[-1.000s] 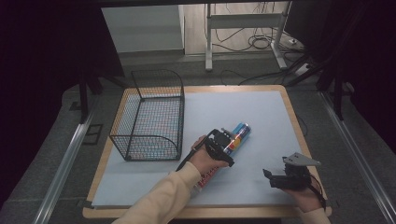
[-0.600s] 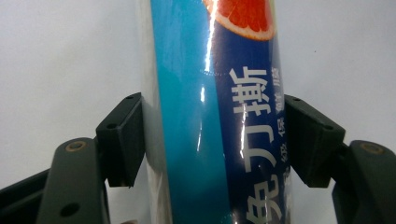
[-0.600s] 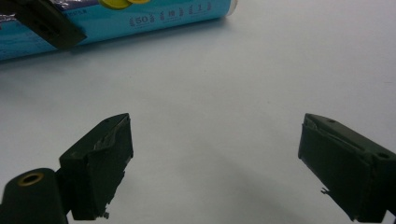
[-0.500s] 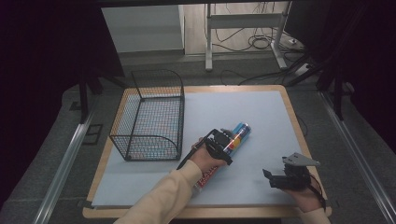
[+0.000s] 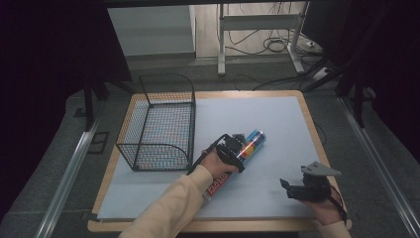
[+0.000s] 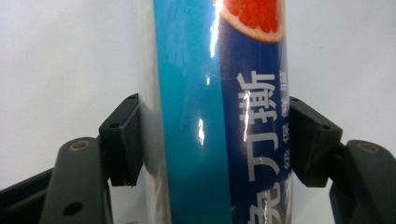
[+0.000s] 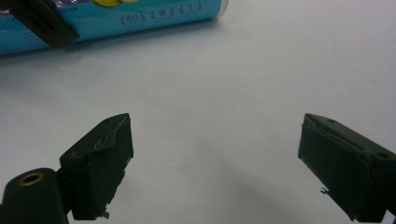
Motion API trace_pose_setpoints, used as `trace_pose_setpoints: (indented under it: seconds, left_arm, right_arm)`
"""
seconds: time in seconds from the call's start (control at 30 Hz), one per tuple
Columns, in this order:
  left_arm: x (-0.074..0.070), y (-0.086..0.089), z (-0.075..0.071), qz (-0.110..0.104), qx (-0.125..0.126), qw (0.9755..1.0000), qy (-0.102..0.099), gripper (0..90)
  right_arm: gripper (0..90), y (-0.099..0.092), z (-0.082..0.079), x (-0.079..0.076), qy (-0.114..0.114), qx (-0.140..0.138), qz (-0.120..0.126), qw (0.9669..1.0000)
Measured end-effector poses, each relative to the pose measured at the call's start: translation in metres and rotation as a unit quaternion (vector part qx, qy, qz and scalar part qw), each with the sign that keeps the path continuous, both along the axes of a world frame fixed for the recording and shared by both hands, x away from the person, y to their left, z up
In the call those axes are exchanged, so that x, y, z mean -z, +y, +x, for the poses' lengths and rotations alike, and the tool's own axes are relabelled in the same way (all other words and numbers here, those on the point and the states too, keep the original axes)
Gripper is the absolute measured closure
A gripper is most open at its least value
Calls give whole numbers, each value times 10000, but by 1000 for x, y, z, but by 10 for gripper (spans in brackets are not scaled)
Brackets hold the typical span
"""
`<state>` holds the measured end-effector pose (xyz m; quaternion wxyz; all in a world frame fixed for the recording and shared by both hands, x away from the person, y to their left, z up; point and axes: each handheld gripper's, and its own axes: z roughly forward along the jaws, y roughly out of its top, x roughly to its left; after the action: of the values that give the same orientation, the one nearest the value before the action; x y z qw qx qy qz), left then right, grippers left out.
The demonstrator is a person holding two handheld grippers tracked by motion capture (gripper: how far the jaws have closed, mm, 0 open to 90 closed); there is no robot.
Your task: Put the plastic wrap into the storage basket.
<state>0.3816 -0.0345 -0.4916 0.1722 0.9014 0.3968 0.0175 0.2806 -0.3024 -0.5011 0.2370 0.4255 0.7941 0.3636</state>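
A long blue tube [image 5: 253, 139] with fruit pictures and printed lettering lies slantwise on the pale blue mat [image 5: 267, 109], right of the wire basket. My left gripper [image 5: 236, 148] reaches over its middle. In the left gripper view the tube [image 6: 219, 116] runs straight up between the two black pads [image 6: 122, 140], which press on both of its sides. My right gripper [image 5: 285, 184] rests low at the front right, open, its jaws pointing left. In the right gripper view my right gripper [image 7: 215, 154] has bare mat between its jaws, and the tube [image 7: 140, 18] lies beyond them.
A black wire basket [image 5: 158, 156] stands on the left part of the mat, with nothing in it that I can make out. The wooden table edge [image 5: 317, 134] frames the mat. Desk legs and cables lie on the floor behind the table.
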Motion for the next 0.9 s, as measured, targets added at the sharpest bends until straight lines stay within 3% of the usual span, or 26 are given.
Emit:
trace_pose_setpoints:
  seconds: [0.13, 0.37, 0.9]
  left_arm:
    - [-7, 4, 2, -190, 12, 9998, 94, 316]
    - [-23, 6, -3, -437, 117, 9990, -17, 317]
    - [-52, 16, -6, -539, 242, 9977, -323, 318]
  right_arm:
    - [104, -1, 0, 0, 9, 14, 26, 10000]
    - [105, -1, 0, -1, -13, 21, 29, 10000]
    - [105, -1, 0, 0, 5, 41, 22, 10000]
